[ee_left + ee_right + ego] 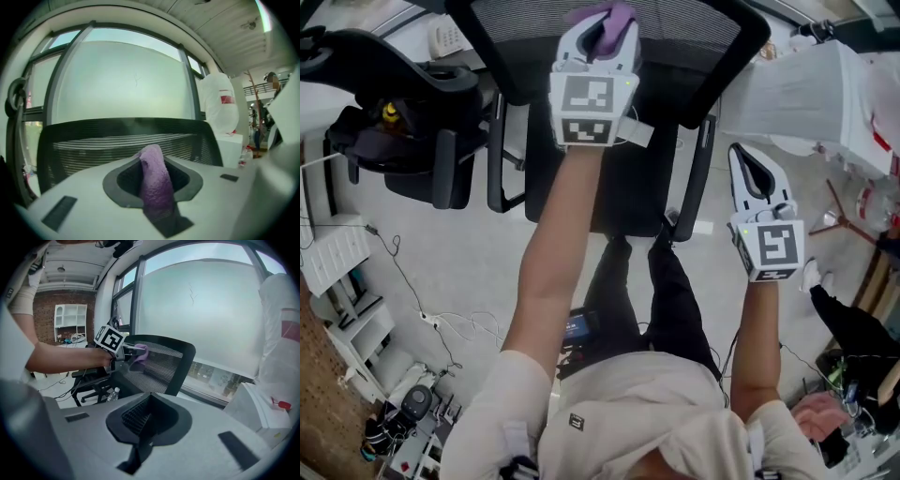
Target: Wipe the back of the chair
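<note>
My left gripper (598, 42) is stretched out ahead of me with its jaws clamped on a purple cloth (153, 180), which stands up between them as a rolled wad. The cloth sits at the upper part of the black mesh chair back (117, 140), just under the top rail; seen from the right gripper view it seems pressed against the mesh, though I cannot be sure that it touches. My right gripper (755, 178) hangs lower and off to the right side of the chair, well apart from it, its jaws brought together with nothing between them. Behind the chair stands a large frosted window (201, 310). A second dark office chair (412, 103) stands to my left, a clear water bottle (111, 394) sits on the floor beside it, and a tall white-wrapped object (281, 357) stands to my right.
</note>
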The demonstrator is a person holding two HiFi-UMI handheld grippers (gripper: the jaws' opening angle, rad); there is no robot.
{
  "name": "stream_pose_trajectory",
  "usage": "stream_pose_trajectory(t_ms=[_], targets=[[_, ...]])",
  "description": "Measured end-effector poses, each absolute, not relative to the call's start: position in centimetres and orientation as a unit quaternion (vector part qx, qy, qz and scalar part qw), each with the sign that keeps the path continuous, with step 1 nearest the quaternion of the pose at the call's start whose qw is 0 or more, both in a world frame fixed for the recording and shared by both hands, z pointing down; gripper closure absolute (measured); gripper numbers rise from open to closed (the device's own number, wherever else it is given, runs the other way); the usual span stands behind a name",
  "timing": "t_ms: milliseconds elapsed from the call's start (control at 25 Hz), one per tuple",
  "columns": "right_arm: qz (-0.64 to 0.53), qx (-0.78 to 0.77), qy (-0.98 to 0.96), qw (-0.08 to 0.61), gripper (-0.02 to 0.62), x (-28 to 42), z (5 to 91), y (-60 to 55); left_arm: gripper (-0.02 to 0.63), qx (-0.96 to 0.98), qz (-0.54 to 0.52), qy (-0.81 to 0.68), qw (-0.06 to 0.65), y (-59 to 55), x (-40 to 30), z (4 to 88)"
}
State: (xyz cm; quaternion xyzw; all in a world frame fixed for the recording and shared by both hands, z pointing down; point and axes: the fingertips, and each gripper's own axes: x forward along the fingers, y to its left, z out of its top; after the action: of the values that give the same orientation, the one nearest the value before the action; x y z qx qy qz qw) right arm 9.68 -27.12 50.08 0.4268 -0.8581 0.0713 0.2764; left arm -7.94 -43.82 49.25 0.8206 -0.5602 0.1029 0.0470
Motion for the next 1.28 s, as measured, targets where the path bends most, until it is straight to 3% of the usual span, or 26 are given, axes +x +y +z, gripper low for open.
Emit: stream_pose_trajectory(t_ms=[280,520,880,1280], targets=[[0.067,0.401,-0.869,0.283,0.6,5.4,50.9,-27.3,0.503,0.717,0.117,-0.684,0.073,-43.4,-27.3,50.4],[0.06,0.392,-0.873,0.285,0.6,3.6,50.6,-27.6,0.503,0.714,0.12,-0.686,0.069,-43.2,-28.7,50.3],[0.069,0.409,-0.864,0.285,0.6,6.1,50.9,-27.7,0.503,0.752,0.109,-0.646,0.079,-44.4,-21.3,50.7],[0.085,0.44,-0.849,0.282,0.6,11.8,51.5,-27.0,0.503,0.886,0.097,-0.45,0.052,-41.6,5.1,49.8]])
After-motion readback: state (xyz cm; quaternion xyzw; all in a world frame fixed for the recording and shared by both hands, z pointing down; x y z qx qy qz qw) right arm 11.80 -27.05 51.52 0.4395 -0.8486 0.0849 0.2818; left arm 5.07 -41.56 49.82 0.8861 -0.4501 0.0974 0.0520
